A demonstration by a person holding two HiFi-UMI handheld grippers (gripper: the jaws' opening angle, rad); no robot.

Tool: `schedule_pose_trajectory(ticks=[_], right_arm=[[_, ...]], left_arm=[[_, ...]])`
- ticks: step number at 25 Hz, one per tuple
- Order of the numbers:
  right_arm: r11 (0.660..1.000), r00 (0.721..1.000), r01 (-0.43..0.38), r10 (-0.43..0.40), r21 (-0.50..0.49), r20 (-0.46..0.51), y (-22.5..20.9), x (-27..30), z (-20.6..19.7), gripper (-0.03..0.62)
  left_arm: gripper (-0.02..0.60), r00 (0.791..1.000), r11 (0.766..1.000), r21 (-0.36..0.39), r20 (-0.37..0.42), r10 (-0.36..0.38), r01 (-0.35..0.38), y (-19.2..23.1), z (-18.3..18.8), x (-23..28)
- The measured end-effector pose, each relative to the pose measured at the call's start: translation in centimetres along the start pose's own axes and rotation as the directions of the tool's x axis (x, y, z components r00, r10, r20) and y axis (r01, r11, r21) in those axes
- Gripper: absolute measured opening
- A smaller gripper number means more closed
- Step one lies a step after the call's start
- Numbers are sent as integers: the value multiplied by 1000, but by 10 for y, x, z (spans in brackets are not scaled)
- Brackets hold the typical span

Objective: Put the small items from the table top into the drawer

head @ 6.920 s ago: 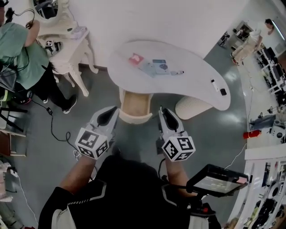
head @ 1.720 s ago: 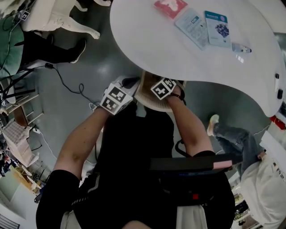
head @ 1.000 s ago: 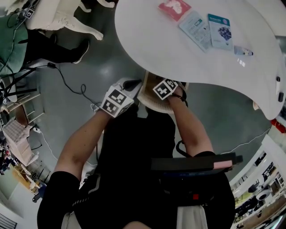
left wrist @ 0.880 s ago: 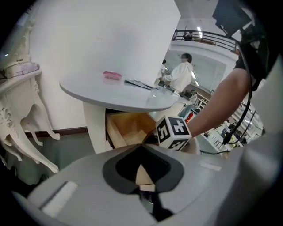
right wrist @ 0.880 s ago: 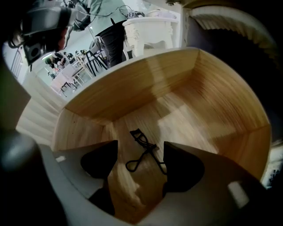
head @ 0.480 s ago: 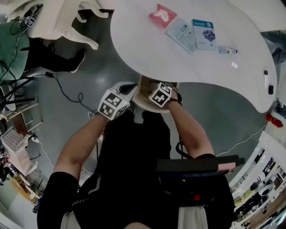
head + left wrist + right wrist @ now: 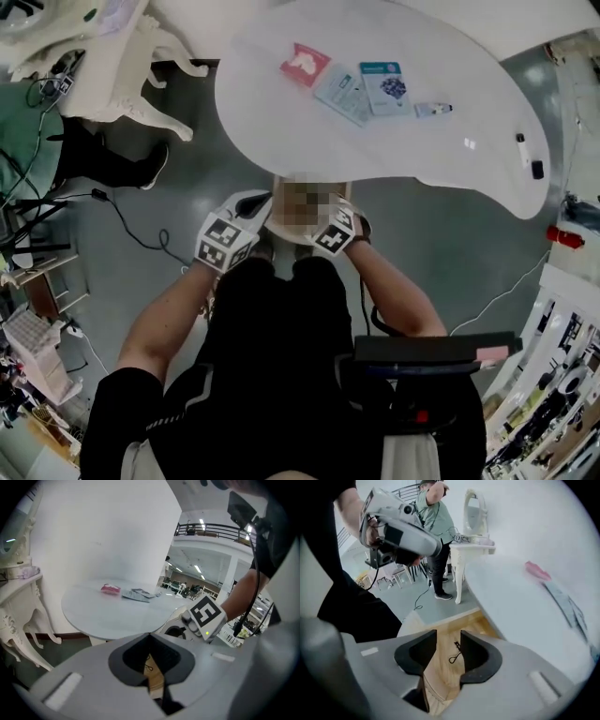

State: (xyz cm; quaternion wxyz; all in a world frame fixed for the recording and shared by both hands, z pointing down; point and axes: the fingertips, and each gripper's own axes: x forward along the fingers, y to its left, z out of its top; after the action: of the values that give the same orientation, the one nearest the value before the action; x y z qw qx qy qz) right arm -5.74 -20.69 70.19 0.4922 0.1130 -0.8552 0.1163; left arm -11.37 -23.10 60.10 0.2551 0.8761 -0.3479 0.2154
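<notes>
though just below the table (image 7: 281, 122) edge, drawer (image 7: 476, 620) open from above

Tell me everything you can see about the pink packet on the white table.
The pink packet is a small, flat, roughly square pouch. It is pink-red with a white mark on its face, and it looks like soft plastic or foil wrap. It lies flat and slightly askew on the white table. In the head view it sits at the left end of the row of small items, close beside a pale packet; whether the two touch is unclear. Nothing rests on it or holds it.
</notes>
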Motion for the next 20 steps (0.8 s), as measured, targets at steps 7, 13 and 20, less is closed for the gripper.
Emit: schedule_pose_trajectory(ticks=[7, 13, 20], right_arm=[[986, 971, 116, -138, 116, 198, -15, -82, 49, 130], [946, 880, 243, -308, 215, 361, -37, -160, 91, 57], [884, 717, 298, -456, 360, 527, -50, -244, 133, 26]], left_arm=[[2, 991, 1000, 29, 135, 7, -11, -15, 54, -30], [1, 970, 1000, 29, 242, 3, -11, -22, 104, -47], [0, 916, 992, 69, 394, 74, -109, -28, 171, -85]])
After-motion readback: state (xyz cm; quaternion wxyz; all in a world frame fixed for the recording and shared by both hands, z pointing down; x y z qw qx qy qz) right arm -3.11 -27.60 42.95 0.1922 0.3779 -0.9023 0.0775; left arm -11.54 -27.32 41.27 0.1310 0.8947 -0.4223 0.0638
